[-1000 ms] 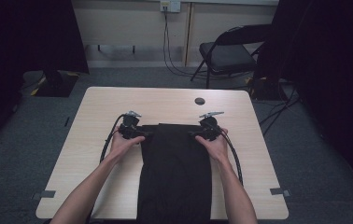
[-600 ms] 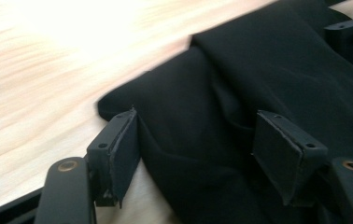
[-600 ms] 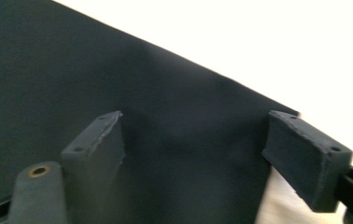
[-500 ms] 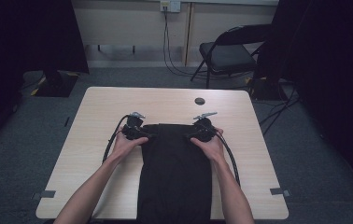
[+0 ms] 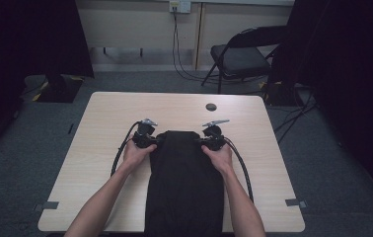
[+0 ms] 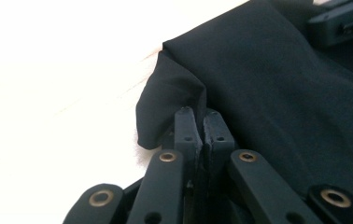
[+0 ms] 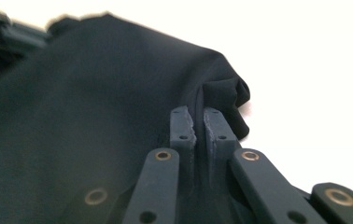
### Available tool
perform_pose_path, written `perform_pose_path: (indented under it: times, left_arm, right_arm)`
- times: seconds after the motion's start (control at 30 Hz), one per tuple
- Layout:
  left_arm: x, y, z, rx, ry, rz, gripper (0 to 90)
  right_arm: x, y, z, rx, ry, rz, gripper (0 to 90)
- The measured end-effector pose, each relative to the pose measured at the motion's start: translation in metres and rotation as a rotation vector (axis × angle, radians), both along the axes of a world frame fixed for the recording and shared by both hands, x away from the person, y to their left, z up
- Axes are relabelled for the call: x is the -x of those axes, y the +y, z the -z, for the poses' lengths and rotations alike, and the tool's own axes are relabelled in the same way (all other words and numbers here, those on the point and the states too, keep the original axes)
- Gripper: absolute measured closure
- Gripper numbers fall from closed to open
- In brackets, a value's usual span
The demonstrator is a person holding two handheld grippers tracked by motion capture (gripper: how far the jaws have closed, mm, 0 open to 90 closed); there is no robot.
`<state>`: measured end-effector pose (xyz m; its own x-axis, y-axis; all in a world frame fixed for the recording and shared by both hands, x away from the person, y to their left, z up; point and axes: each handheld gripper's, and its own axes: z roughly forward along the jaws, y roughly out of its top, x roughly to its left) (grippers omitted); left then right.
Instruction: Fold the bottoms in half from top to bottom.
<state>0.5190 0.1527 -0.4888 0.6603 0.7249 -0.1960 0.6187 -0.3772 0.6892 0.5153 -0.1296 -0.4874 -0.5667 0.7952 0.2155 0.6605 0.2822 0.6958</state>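
1. left tool (image 5: 151, 139) sits at the far left corner of the black cloth (image 5: 184, 187); its jaws have just been closing and now pinch a fold of that corner between them, as the left gripper view shows (image 6: 198, 116).
2. right tool (image 5: 207, 140) sits at the far right corner of the same cloth; its jaws have also just been closing and stand nearly together, with a bunched edge of fabric caught between the tips in the right gripper view (image 7: 195, 114).
3. black cloth lies flat on the light wooden tabletop (image 5: 100, 118), running from the tools down the middle to the near edge, where it hangs over.
4. each hand wraps its tool from the near side: left hand (image 5: 136, 154), right hand (image 5: 219, 157); black cables loop out from both tools toward the near side.
5. a small dark round disc (image 5: 211, 106) rests on the tabletop beyond the cloth, well apart from it.
6. a folding chair (image 5: 243, 54) stands on the floor past the far right of the tabletop.
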Motion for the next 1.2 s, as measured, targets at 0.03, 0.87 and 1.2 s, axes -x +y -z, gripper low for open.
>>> perform_pose_path:
  times: [0.03, 0.87, 1.2]
  left_arm:
    - [0.001, 0.000, -0.001, -0.001, -0.014, 0.001, 87.1]
    - [-0.029, 0.007, -0.120, 0.135, -0.243, -0.034, 87.7]
    - [-0.003, 0.008, -0.131, 0.158, -0.297, 0.023, 87.6]
  right_arm:
    - [0.000, -0.002, -0.001, -0.016, -0.001, 0.005, 83.9]
    - [-0.023, -0.009, -0.118, -0.062, -0.208, 0.047, 84.1]
    - [-0.008, -0.012, -0.135, -0.077, -0.249, 0.037, 84.1]
